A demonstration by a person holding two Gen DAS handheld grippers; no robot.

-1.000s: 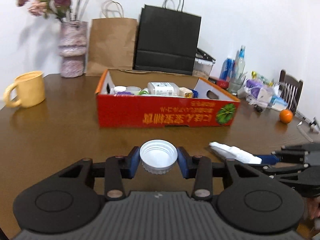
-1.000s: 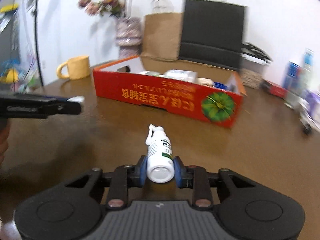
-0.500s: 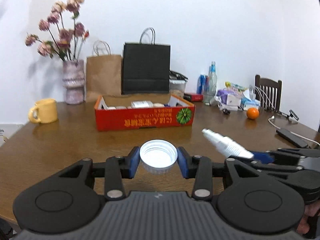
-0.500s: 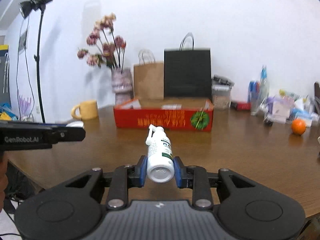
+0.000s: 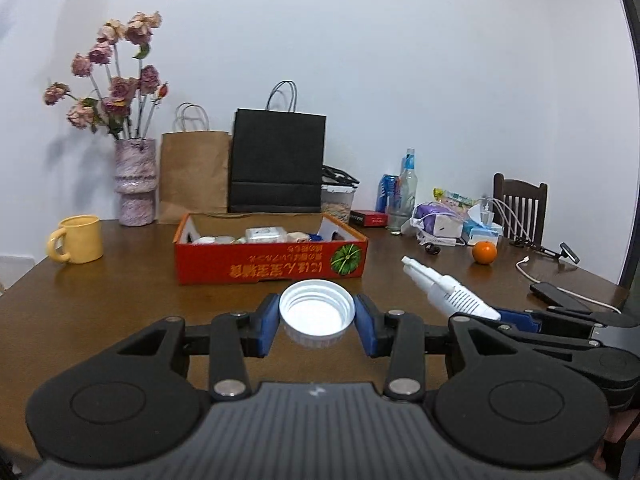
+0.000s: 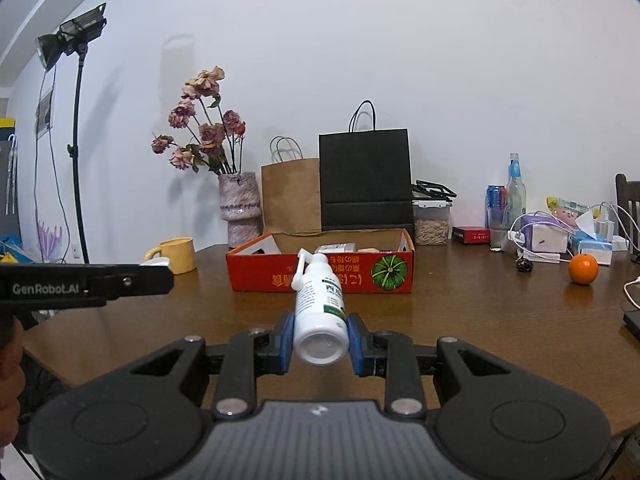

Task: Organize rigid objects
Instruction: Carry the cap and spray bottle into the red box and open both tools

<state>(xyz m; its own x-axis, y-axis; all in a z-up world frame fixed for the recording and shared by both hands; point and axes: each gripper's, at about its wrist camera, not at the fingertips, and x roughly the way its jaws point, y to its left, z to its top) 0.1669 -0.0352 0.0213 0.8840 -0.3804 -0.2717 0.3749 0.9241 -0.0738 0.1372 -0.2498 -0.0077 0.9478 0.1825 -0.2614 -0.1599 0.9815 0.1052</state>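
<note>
My left gripper [image 5: 316, 322] is shut on a white screw cap [image 5: 317, 317], its open side facing the camera, held above the near part of the wooden table [image 5: 120, 288]. My right gripper [image 6: 320, 334] is shut on a white spray bottle [image 6: 320, 308] with a green label, nozzle pointing away; the bottle also shows in the left wrist view [image 5: 448, 294]. A red cardboard box [image 5: 272, 268] with several small containers inside sits mid-table, well beyond both grippers; it also shows in the right wrist view [image 6: 320, 274].
A yellow mug [image 5: 76, 239] stands left. A vase of dried flowers [image 5: 134, 182], a brown bag [image 5: 194, 176] and a black bag [image 5: 276, 168] line the back wall. An orange [image 5: 484, 253], bottles, packets, a phone [image 5: 556, 294] and cables lie right. A chair [image 5: 520, 208] stands far right.
Both grippers have pulled back and up from the red box, which now looks smaller and farther. The cap and the spray bottle stay held.
</note>
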